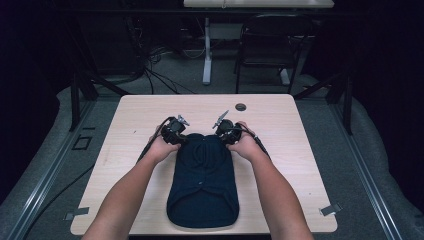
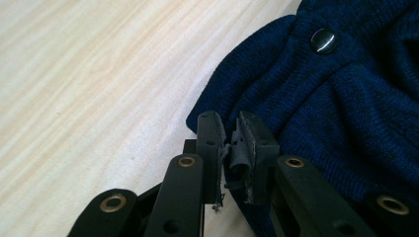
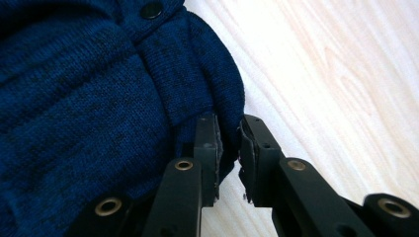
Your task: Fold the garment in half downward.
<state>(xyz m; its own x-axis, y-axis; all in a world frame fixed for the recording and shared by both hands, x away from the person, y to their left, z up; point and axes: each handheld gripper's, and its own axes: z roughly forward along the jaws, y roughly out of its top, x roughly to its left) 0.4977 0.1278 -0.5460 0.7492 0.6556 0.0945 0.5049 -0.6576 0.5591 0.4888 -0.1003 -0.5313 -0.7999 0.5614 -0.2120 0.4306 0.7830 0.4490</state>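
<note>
Wooden table bears navy sweater, grippers at its corners.

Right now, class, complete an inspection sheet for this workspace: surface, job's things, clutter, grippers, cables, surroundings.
Surface: light wooden table, round grommet at the far edge.
Job's things: dark blue knitted garment lying flat, dark button near one corner.
Clutter: nothing seen.
Grippers: left gripper and right gripper each nip a far corner of the garment.
Cables: a tangle on the floor beyond the table.
Surroundings: black chair, grey floor.
</note>
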